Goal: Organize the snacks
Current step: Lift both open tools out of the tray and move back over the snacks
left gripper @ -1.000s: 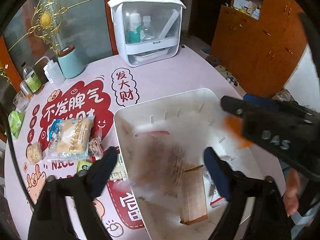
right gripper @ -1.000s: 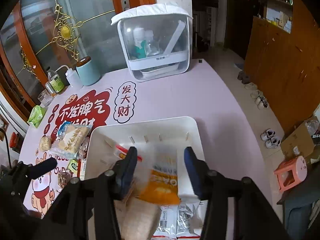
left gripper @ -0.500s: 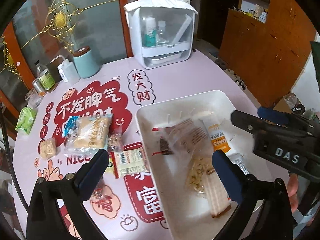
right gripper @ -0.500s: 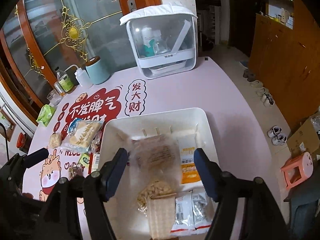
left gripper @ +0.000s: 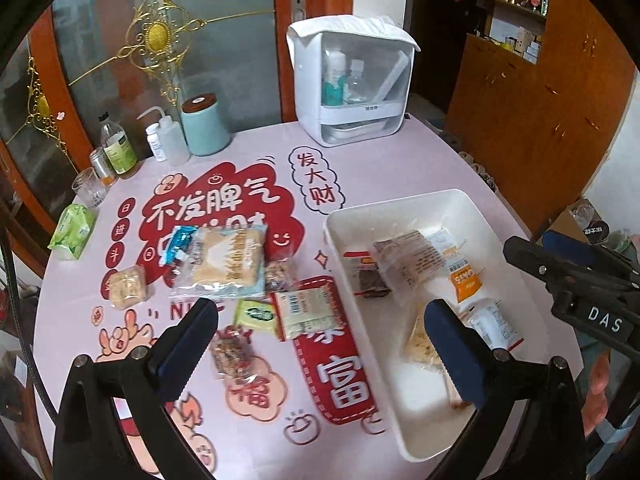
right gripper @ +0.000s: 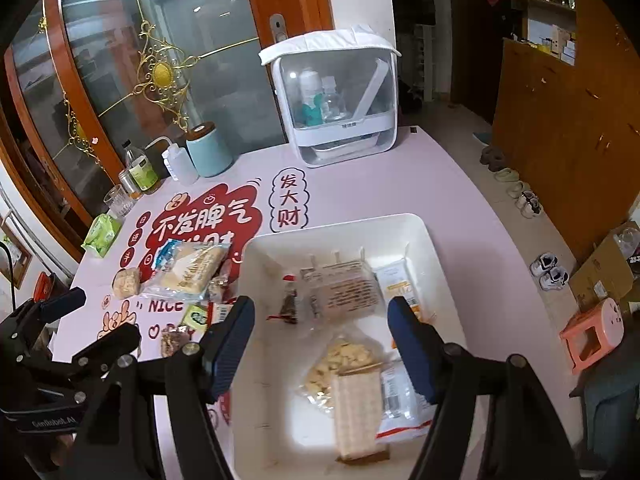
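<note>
A white bin (left gripper: 408,202) (right gripper: 352,222) sits on the pink table and holds several snack packets, among them a clear brown packet (right gripper: 344,286) and a wafer pack (right gripper: 358,412). Loose snacks lie left of it: a big bread packet (left gripper: 224,260), a barcode packet (left gripper: 308,310), a green packet (left gripper: 256,314), a nut bar (left gripper: 234,356) and a small cake (left gripper: 126,286). My left gripper (left gripper: 320,344) is open and empty above the table by the bin's left wall. My right gripper (right gripper: 320,344) is open and empty above the bin.
At the table's back stand a white clear-fronted box (left gripper: 352,84), a teal canister (left gripper: 204,128), a squeeze bottle (left gripper: 170,142), a jar (left gripper: 118,150) and a glass (left gripper: 90,192). A green tissue pack (left gripper: 72,232) lies at the left edge. Wooden cabinets (left gripper: 540,112) stand right.
The clear brown packet went from my right gripper into the bin, and that gripper opened wide. Both grippers have pulled up and back; the left one has shifted left.
</note>
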Motion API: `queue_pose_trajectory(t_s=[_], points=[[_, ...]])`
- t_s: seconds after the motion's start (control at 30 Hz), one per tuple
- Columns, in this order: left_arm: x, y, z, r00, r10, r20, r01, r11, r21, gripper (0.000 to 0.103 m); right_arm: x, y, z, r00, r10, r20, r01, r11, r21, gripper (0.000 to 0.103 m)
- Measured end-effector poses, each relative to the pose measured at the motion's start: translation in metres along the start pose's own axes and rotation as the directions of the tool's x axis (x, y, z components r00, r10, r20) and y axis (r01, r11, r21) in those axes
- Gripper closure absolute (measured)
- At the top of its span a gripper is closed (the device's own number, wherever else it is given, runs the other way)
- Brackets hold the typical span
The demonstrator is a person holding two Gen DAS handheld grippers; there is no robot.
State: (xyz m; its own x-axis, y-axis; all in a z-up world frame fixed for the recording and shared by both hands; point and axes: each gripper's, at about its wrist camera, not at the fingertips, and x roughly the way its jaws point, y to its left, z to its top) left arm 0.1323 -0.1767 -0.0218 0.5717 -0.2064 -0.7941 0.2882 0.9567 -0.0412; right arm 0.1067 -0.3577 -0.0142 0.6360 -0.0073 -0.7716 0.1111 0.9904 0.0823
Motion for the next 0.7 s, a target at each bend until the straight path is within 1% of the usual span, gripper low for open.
queue_pose_trajectory(t_s=[0.1, 0.2, 0.37, 0.53, 0.63, 0.7], points=[[-0.010, 0.023, -0.004, 1.000, 0.005, 0.014, -0.005, 1.000, 0.010, 0.001, -0.003, 0.020, -0.003, 1.000, -0.011, 0.004, 0.011, 1.000, 0.007, 0.033], [-0.020, 0.056, -0.007, 0.999, 0.027, 0.030, -0.028, 1.000, 0.014, 0.001, -0.004, 0.045, -0.004, 1.000, -0.008, 0.004, 0.008, 1.000, 0.015, 0.033], [-0.029, 0.130, -0.007, 0.994, 0.098, 0.053, -0.099, 0.995, 0.014, 0.001, -0.006, 0.092, -0.006, 1.000, -0.011, 0.013, 0.011, 1.000, 0.014, 0.033], [-0.033, 0.204, 0.001, 0.992, 0.105, 0.065, -0.105, 0.994, 0.000, 0.001, -0.003, 0.132, -0.003, 0.999, -0.023, 0.023, 0.023, 1.000, 0.012, 0.033], [-0.031, 0.235, 0.007, 0.990, 0.114, 0.086, -0.116, 0.993, 0.010, 0.001, 0.003, 0.150, -0.003, 0.999, -0.025, 0.019, 0.025, 0.999, 0.021, 0.033], [-0.026, 0.253, 0.011, 0.991, 0.104, 0.088, -0.107, 0.994, 0.034, 0.001, 0.010, 0.164, -0.004, 1.000, -0.026, 0.007, 0.026, 0.999, 0.031, 0.033]])
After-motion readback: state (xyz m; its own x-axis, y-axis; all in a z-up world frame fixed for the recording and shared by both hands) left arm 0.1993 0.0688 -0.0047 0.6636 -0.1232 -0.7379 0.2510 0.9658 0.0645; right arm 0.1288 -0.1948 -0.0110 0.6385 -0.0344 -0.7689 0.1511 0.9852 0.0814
